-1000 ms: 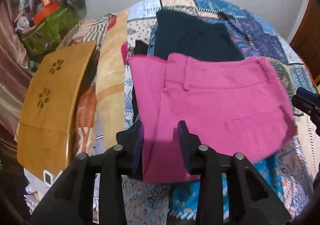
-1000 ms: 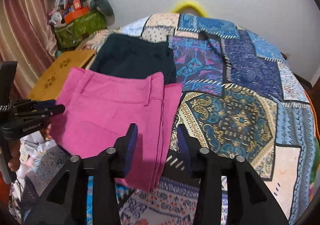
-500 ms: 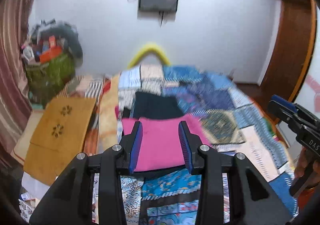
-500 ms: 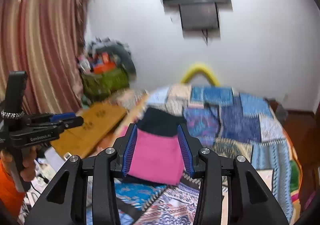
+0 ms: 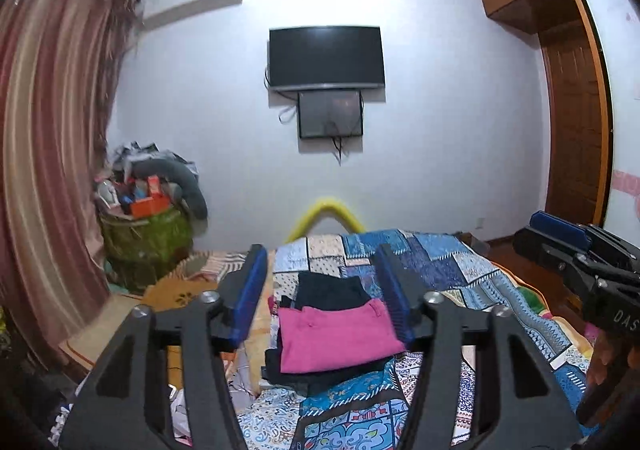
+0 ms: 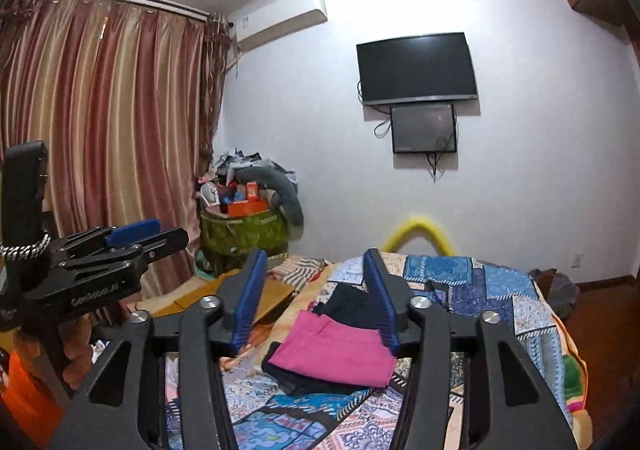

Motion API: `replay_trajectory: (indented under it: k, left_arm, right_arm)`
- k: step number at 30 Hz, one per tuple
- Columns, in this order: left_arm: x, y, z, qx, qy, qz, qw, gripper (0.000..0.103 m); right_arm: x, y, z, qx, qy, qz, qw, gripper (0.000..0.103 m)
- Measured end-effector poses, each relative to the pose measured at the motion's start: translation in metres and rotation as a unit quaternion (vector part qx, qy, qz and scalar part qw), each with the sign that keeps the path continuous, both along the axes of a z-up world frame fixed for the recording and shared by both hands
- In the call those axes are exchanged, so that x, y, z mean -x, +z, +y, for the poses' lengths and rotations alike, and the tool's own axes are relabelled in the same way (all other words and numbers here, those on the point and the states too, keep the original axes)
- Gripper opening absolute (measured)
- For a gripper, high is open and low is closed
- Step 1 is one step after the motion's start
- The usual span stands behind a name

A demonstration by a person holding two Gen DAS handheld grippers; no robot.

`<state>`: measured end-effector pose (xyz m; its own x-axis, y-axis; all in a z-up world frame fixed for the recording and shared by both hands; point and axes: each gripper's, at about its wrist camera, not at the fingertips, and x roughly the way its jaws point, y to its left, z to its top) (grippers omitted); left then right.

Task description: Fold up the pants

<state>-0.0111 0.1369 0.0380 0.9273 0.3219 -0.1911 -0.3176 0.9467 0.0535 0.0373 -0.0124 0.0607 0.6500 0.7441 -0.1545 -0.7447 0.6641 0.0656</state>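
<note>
The folded pink pants (image 5: 336, 336) lie flat on the patchwork bedspread (image 5: 452, 274), partly over a folded dark garment (image 5: 332, 290). They also show in the right wrist view (image 6: 332, 350). My left gripper (image 5: 322, 290) is open and empty, held well back from and above the pants. My right gripper (image 6: 314, 296) is open and empty, also well back. The right gripper shows at the right edge of the left wrist view (image 5: 560, 238). The left gripper shows at the left of the right wrist view (image 6: 132, 236).
A wooden board (image 6: 236, 294) lies left of the bed. A green basket heaped with things (image 5: 144, 234) stands by the striped curtain (image 6: 100, 129). A TV (image 5: 326, 57) hangs on the far wall. A wooden door (image 5: 576, 129) is at the right.
Both grippers have pulled back and up from the pink pants, which stay folded on the bed. Both pairs of jaws have opened wider.
</note>
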Motion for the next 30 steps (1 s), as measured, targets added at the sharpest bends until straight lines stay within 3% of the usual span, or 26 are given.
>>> replay_trajectory:
  k: [2,6,12,30]
  left_arm:
    - [0.006,-0.002,-0.002,0.002,-0.003,-0.003,1.0,0.067]
    - [0.013,-0.007,-0.004,0.01,-0.012,-0.003,0.9999,0.085]
    - [0.024,-0.011,-0.005,0.02,-0.008,-0.011,0.9997,0.099]
    - [0.026,-0.018,-0.008,0.021,-0.003,-0.011,0.9997,0.103]
  right_arm:
    - [0.007,-0.001,-0.002,-0.004,-0.006,-0.005,1.0,0.06]
    - [0.017,-0.002,-0.002,0.0,-0.031,-0.021,0.999,0.085]
    - [0.021,-0.002,-0.004,-0.005,-0.046,-0.014,0.999,0.103]
    - [0.024,-0.015,-0.009,0.005,-0.054,0.001,0.999,0.103]
